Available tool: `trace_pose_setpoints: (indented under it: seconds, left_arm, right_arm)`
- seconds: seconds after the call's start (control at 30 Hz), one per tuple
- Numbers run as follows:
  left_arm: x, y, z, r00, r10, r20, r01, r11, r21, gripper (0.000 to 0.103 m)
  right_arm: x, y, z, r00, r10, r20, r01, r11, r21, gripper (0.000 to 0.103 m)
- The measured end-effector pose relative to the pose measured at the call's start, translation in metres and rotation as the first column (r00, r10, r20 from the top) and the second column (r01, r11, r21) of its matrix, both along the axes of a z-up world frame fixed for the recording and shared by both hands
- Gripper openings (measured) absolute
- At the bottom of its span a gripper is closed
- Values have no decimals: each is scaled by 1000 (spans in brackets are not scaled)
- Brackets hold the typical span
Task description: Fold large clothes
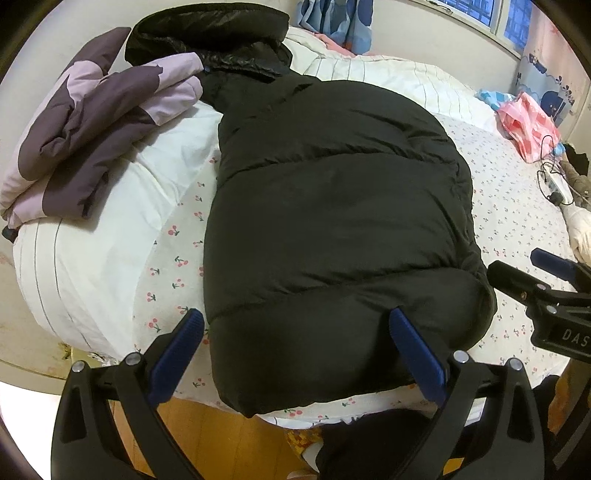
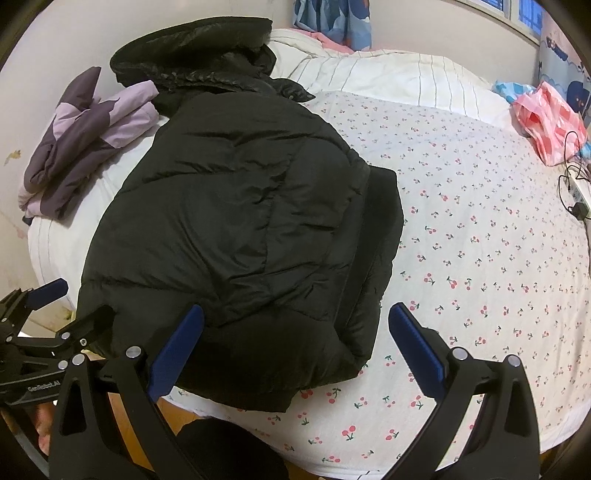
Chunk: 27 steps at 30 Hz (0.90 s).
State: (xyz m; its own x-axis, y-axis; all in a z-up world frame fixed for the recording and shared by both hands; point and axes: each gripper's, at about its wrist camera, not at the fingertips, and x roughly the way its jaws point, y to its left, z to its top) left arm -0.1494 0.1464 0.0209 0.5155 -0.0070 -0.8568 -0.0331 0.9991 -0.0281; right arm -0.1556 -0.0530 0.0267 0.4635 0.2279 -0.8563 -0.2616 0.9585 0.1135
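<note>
While both claws hang spread and empty at the near edge of a bed (image 2: 498, 229), a black puffer jacket (image 1: 332, 206) lies folded into a thick bundle on the cherry-print sheet. The left claw (image 1: 295, 325) has its jaws apart over the jacket's near hem, one blue finger (image 1: 413, 350) over the fabric, the other beside the jacket's left edge. The right claw (image 2: 295, 325) is likewise apart over the jacket's near right corner. Beyond the jacket's far end lies a second, shinier black garment (image 1: 210, 33). Left of the jacket, a folded purple-and-lilac garment (image 1: 92, 122) rests on a white striped quilt (image 1: 92, 266). Well right of the jacket sits a pink plastic bag (image 2: 550, 122).
</note>
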Motion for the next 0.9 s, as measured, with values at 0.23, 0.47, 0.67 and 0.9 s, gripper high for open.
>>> trace_pose_setpoints:
  seconds: [0.23,0.47,0.67,0.9]
  left_arm:
    - [3,2,-1,1000,3,-7,-3,1000,-7,96]
    - [6,-3,2,1000,-2,-3,2,1000,27,96]
    - [6,-8,4,1000,-10,3,10,999,35,96]
    - [7,-12,5,1000,-22,7,22,999,31,96]
  right_arm:
    - [0,0,-1,1000,-2,15,2,1000,-10,97]
    - [0,-5,-1,1000,-12,14,12,1000,8,97]
    - [-1,-7,-1,1000,-20,15,20,1000,17,97]
    - [-1,-7,0,1000,-23,17,23,1000,17,97]
